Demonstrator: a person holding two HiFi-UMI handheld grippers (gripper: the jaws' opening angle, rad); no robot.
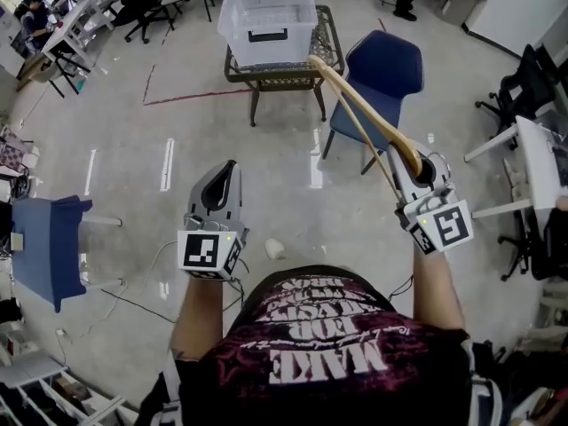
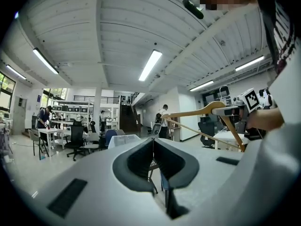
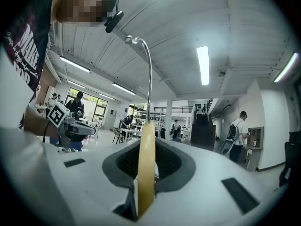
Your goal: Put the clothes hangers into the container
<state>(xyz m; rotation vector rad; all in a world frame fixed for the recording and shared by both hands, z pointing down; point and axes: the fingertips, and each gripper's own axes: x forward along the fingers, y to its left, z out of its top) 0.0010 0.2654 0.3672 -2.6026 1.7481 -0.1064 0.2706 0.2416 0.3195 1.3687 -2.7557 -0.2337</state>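
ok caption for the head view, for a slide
Right gripper holds a wooden clothes hanger, clear container on the small table ahead; left gripper shut and empty.

Clothes hanger (image 1: 364,118): pale tan wood; hook (image 3: 146,60) silver. Container (image 1: 266,11): clear plastic, dark handle. Chair (image 1: 383,69): navy blue. Left gripper (image 1: 232,164) and right gripper (image 1: 411,155): light grey shells, black pads (image 2: 136,161), cubes patterned with black-and-white square markers. Shirt (image 1: 328,353): black, maroon-pink lettering. Floor (image 1: 133,140): glossy grey, one red line (image 1: 195,96).

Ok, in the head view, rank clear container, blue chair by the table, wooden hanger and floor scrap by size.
Largest: clear container and blue chair, about alike.
Then wooden hanger: long, thin, nearer the camera.
Smallest: floor scrap.
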